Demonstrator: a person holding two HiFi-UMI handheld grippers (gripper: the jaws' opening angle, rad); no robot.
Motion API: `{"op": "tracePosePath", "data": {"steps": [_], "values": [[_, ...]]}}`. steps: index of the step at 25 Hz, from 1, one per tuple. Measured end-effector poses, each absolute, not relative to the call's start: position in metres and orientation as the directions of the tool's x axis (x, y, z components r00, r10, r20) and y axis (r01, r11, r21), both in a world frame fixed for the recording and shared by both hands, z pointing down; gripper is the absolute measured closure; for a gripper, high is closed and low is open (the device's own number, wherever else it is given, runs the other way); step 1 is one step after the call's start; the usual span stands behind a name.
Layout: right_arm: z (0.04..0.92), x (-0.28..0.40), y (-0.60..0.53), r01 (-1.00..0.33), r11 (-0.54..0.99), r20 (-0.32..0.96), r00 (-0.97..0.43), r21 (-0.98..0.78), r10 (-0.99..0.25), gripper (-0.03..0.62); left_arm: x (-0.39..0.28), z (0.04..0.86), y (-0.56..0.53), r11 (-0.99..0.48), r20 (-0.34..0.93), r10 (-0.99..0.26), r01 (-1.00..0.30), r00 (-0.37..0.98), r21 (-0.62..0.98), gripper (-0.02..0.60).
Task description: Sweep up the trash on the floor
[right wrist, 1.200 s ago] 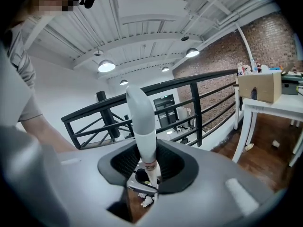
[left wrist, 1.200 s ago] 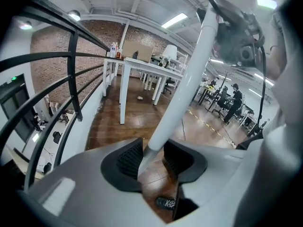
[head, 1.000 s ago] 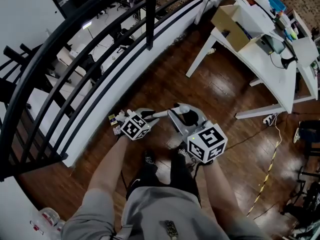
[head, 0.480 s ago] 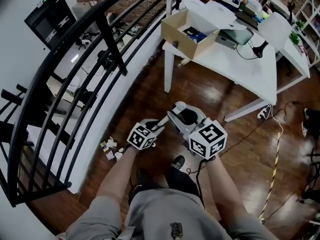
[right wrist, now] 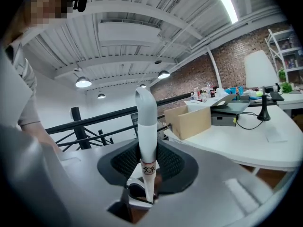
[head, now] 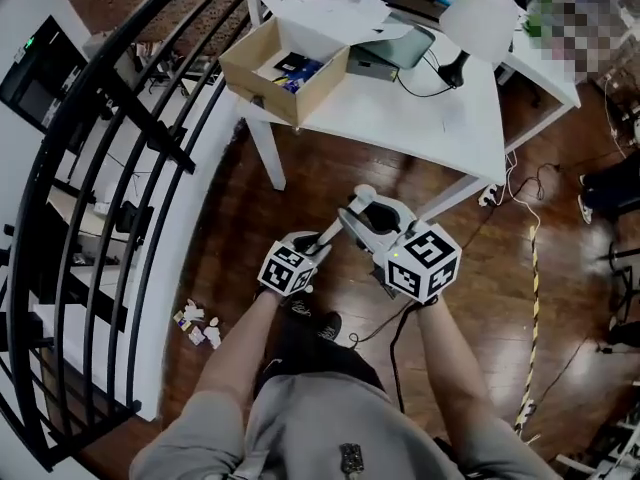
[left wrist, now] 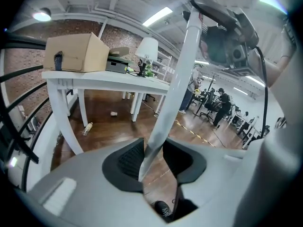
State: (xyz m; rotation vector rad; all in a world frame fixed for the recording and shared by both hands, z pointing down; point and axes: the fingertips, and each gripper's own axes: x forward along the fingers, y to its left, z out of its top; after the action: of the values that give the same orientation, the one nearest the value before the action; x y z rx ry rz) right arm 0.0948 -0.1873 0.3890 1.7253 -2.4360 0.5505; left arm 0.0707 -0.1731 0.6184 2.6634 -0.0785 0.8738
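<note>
A white pole (head: 330,232) slants between my two grippers, its rounded tip up near the table. My left gripper (head: 316,246) is shut on it low down, its jaws having just closed a little; the pole (left wrist: 175,77) rises between its pads (left wrist: 127,159). Higher up, my right gripper (head: 368,218) is shut on a white rounded handle (right wrist: 147,122); whether that is the same pole I cannot tell. The lower end is hidden by the grippers and my body. A small heap of trash scraps (head: 196,326) lies on the wooden floor at the lower left, by the railing's base.
A white table (head: 440,118) stands just ahead with a cardboard box (head: 285,68) and a lamp (head: 480,18) on it. A black railing (head: 110,158) runs along the left. Cables (head: 530,258) trail on the floor at the right. A bottle (left wrist: 87,128) lies under the table.
The view has swung and moved toward the white table, which is now straight ahead. The trash heap has slid from beside the left gripper to the lower left. Both grippers keep their hold.
</note>
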Motion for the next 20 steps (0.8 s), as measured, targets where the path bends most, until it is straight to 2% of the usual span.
{"op": "tracePosePath", "data": {"steps": [8,14,20], "values": [[0.404,0.145,-0.219,-0.942,0.262,0.351,-0.322,-0.208,-0.879,0.493,0.130,0.633,-0.185,-0.928,0.574,0.108,-0.125,0.811,0.351,0.459],[0.403,0.173,-0.241,-0.941,0.267,0.361,-0.328,-0.208,-0.873,0.493,0.157,0.630,-0.202,-0.917,0.573,0.072,-0.172,0.817,0.360,0.461],[0.415,0.211,-0.252,-0.906,0.353,0.362,-0.418,-0.235,-0.833,0.491,0.186,0.640,-0.211,-0.897,0.596,-0.004,-0.267,0.803,0.354,0.462]]}}
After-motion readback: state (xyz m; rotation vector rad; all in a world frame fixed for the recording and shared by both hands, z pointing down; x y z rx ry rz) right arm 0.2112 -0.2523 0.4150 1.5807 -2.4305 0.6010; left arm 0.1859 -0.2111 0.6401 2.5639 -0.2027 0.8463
